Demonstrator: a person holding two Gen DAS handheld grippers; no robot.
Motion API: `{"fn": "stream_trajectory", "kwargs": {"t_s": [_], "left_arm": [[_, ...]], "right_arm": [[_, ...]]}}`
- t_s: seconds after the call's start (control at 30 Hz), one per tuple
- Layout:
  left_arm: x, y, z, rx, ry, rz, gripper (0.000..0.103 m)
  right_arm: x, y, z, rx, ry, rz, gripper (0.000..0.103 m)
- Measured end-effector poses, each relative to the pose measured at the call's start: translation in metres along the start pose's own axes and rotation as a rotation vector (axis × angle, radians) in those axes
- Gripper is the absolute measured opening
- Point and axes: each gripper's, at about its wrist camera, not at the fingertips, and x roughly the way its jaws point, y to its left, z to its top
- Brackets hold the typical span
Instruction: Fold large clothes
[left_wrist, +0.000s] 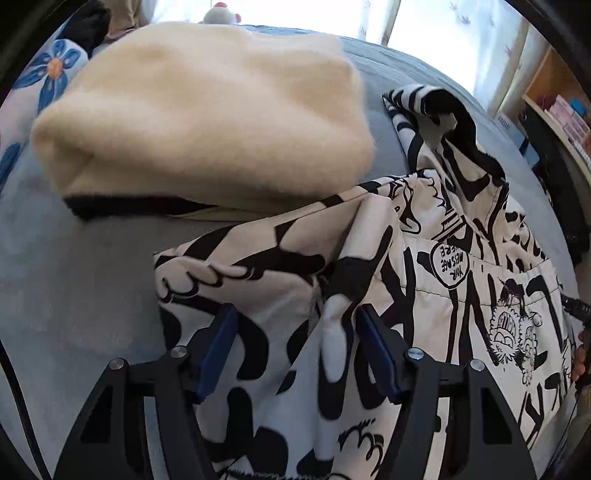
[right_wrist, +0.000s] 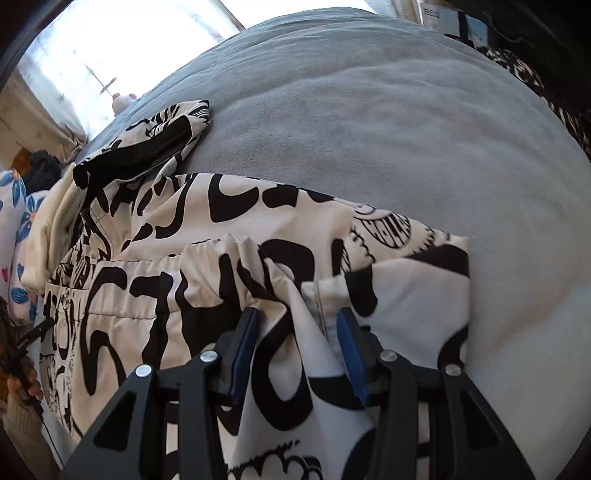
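Observation:
A white jacket with a black graffiti print (left_wrist: 461, 295) lies spread on a grey bedspread (left_wrist: 74, 295), its hood (left_wrist: 443, 110) toward the far side. My left gripper (left_wrist: 297, 332) hangs just over its near part, jaws apart; a raised fold of the cloth stands between the blue pads (left_wrist: 373, 343) without being pinched. In the right wrist view the same jacket (right_wrist: 147, 295) fills the lower left. My right gripper (right_wrist: 297, 332) is open over a bunched edge by the elastic hem, with a ridge of cloth between its fingers.
A folded cream fleece garment (left_wrist: 207, 110) lies on the bed just beyond the jacket. A flower-print pillow (left_wrist: 51, 70) sits at the far left, a shelf (left_wrist: 554, 103) at the right. Bare grey bedspread (right_wrist: 369, 129) stretches beyond and right of the jacket. A hand (right_wrist: 22, 384) shows at the left edge.

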Motion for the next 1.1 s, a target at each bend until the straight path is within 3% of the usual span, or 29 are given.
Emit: {"fn": "stream_trajectory", "kwargs": {"t_s": [0.07,0.13,0.17,0.3,0.4,0.57,0.77,0.97,1.1], "left_arm": [[0.000,-0.004,0.000,-0.002,-0.005,-0.013,0.061],[0.001,-0.013,-0.001,0.016,-0.001,-0.045,0.028],[0.000,-0.017,-0.003,0.025,0.006,-0.065,0.021],[-0.002,-0.039,-0.011,0.086,-0.011,0.022,0.008],[-0.019,-0.054,-0.016,0.097,-0.103,0.105,0.003],[-0.050,-0.066,-0.015,0.092,-0.224,0.157,0.003],[-0.054,-0.064,0.003,0.011,-0.289,0.190,0.003],[-0.019,-0.053,0.012,-0.048,-0.281,0.220,0.002],[-0.003,-0.043,0.009,-0.078,-0.319,0.202,0.003]], "right_arm": [[0.001,0.005,-0.002,-0.032,-0.010,-0.024,0.040],[-0.002,0.013,-0.007,-0.077,-0.019,-0.035,0.021],[-0.003,0.016,-0.010,-0.092,-0.011,-0.034,0.013],[-0.013,0.029,-0.021,-0.142,-0.067,-0.099,0.005],[-0.031,0.034,-0.027,-0.137,-0.149,-0.128,0.004],[-0.073,0.036,-0.022,-0.115,-0.286,-0.124,0.004],[-0.082,0.052,0.007,-0.125,-0.363,-0.157,0.003],[-0.041,0.070,0.040,-0.162,-0.356,-0.236,0.003],[0.017,0.062,0.044,-0.178,-0.235,-0.324,0.003]]}}
